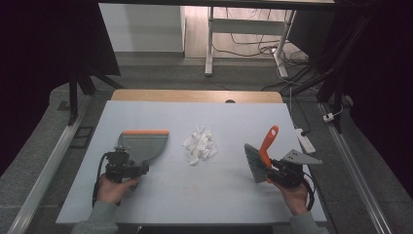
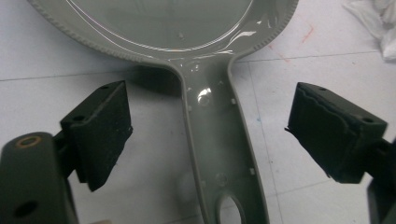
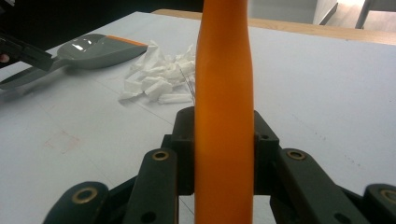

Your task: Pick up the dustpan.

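left claw [image 2: 208, 140] gapes astride the dustpan [image 1: 141, 146] handle, pads clear | right claw [image 3: 224, 154] clamps the brush [image 1: 262, 156] | dustpan left of the paper scraps [image 1: 199, 145], brush right of them | we risk an off-centre pinch twisting the handle and scattering the scraps

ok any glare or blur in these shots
Left gripper view: bright glare on the glossy dustpan, and its handle looks soft. Right gripper view: the close orange brush handle is slightly blurred. High view: evenly lit table, dark surroundings.
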`<move>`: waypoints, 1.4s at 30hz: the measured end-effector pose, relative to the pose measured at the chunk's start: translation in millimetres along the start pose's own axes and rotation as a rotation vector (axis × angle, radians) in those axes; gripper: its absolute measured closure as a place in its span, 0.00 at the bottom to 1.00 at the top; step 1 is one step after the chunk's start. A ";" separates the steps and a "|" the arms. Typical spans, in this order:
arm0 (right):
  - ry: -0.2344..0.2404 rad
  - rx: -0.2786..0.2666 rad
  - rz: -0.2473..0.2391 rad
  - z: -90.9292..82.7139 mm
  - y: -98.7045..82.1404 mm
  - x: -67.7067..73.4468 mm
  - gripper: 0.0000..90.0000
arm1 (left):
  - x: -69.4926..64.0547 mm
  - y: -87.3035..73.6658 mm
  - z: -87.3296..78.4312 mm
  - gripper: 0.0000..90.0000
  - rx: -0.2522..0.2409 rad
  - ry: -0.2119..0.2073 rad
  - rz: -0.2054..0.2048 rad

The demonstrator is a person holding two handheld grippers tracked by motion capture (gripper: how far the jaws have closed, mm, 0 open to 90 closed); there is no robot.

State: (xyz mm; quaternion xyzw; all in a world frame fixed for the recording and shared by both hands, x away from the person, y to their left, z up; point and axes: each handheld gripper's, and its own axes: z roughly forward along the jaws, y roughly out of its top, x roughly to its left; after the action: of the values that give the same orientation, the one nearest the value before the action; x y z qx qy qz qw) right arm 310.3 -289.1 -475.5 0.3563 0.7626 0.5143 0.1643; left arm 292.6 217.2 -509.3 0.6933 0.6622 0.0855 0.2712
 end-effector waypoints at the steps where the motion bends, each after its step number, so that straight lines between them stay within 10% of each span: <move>1: -0.002 0.000 0.001 -0.3 -0.2 0.0 0.78 | -0.3 0.3 1.2 0.19 0.001 0.000 0.000; 31: -0.022 0.007 -0.001 0.8 -0.1 -1.7 0.78 | 9.3 3.4 21.3 0.66 -0.008 -0.043 -0.058; 42: -0.024 0.008 -0.003 0.6 0.0 -1.7 0.78 | 11.7 2.5 20.9 0.68 -0.039 -0.039 -0.049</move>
State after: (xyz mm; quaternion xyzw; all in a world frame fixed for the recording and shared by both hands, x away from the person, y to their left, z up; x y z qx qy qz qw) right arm 311.8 -290.0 -476.0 0.3621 0.7629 0.5068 0.1730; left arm 306.0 223.1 -528.4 0.6729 0.6719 0.0783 0.2996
